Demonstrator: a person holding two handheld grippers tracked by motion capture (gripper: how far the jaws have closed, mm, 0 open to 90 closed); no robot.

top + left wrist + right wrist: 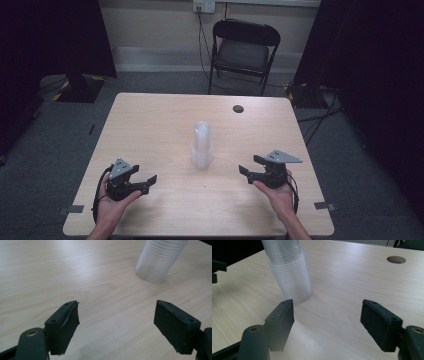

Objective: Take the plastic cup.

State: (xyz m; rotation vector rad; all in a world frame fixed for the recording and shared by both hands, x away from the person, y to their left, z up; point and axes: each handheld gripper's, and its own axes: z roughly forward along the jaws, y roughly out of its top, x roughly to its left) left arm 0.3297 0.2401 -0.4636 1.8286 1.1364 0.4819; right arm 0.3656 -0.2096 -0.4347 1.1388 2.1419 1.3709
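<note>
A tall stack of clear plastic cups (202, 145) stands upright, rims down, in the middle of the pale wooden table (150, 120). My left gripper (150, 181) rests low at the near left, its jaws wide apart and empty, aimed toward the stack. In the left gripper view the stack of cups (160, 258) stands ahead at the upper right, beyond the left gripper (116, 327). My right gripper (246, 171) hovers at the near right, open with nothing between its jaws. In the right gripper view the stack of cups (288, 270) rises ahead to the left of the right gripper (327, 325).
A round cable hole (238, 108) sits in the tabletop at the far right. A black folding chair (243, 50) stands behind the table. Dark curtains hang on both sides, and cables lie on the grey floor at the right.
</note>
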